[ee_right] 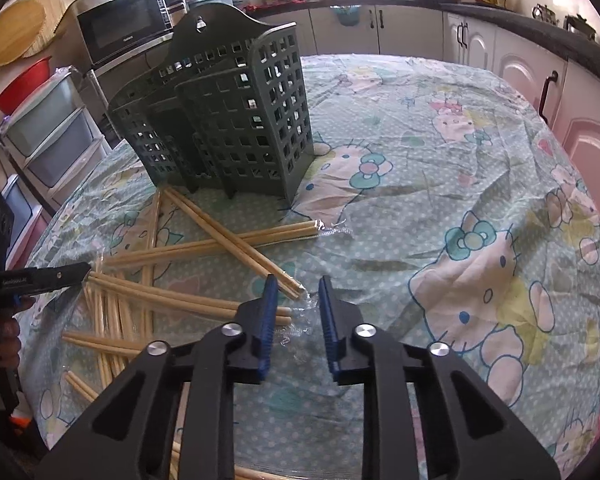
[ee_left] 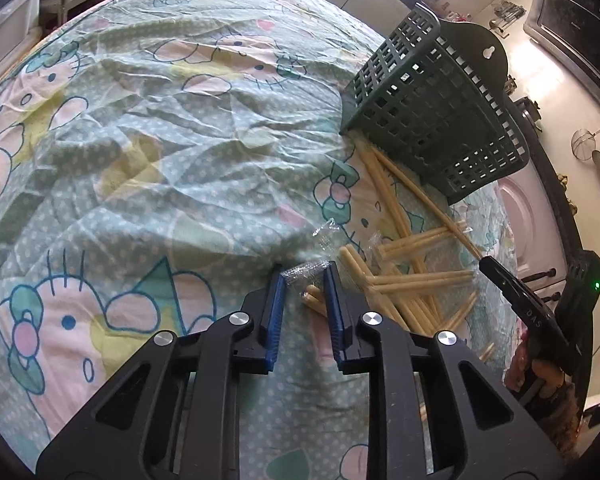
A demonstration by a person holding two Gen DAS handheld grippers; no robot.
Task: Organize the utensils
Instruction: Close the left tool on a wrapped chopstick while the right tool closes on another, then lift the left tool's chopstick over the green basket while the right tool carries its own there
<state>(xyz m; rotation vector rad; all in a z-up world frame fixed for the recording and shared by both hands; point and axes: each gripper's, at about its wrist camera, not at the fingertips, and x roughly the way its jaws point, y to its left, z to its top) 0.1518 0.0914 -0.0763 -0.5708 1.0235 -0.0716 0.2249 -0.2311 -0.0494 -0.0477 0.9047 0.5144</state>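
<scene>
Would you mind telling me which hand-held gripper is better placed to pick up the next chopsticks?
Left, probably: the left hand-held gripper is open with wrapped chopsticks between its fingers; the right hand-held gripper is open beside the pile.

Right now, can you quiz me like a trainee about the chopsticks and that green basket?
1. True or false: the green basket stands upright on the tablecloth.
2. Where do the chopsticks lie?
A. inside the basket
B. scattered on the cloth
C. in a drawer
3. Fill in: the left gripper has clear ____ between its fingers.

Key:
1. True
2. B
3. plastic wrapper; the right gripper is open over another wrapper's end.
</scene>
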